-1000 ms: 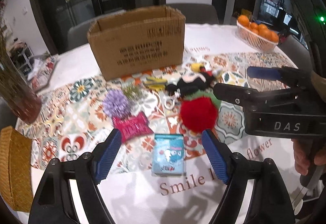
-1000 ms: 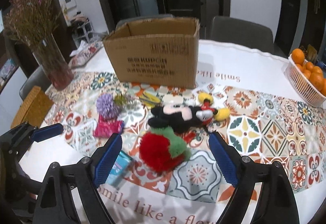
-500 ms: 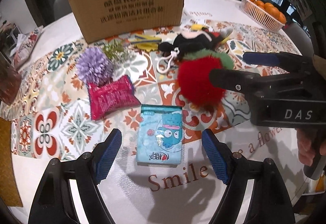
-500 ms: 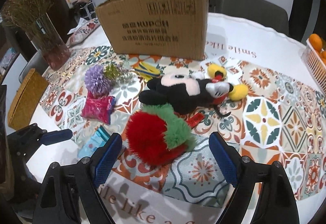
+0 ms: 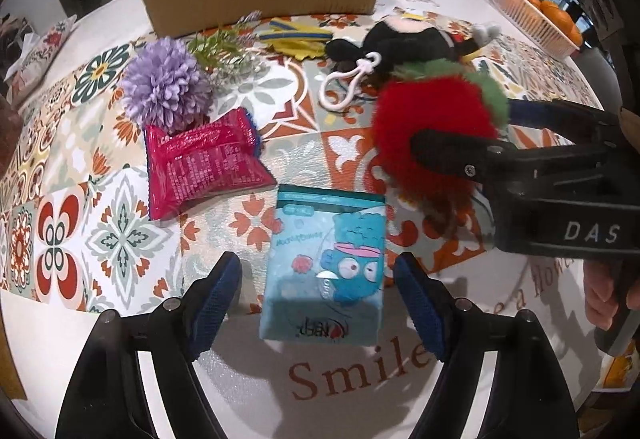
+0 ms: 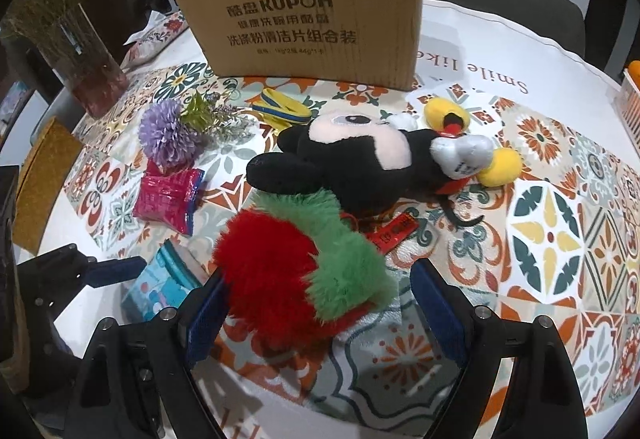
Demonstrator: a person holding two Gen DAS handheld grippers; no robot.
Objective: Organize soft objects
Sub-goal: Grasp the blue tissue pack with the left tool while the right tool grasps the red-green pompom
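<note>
My right gripper (image 6: 320, 313) spread wide around the red-green plush (image 6: 298, 271) — left pad touching it. Mickey plush (image 6: 360, 163) just behind, cardboard box (image 6: 308, 15) beyond; left gripper (image 6: 100, 273) near blue packet (image 6: 160, 289).

Overhead indoor light fell evenly on the table (image 5: 400, 391), bright and sharp at centre in both wrist views. The left gripper (image 5: 318, 301) cast soft shadows forward onto the cloth. Fisheye distortion bent the far cardboard box (image 6: 304, 19); edges darkened into black vignette, the room behind stayed dim.
</note>
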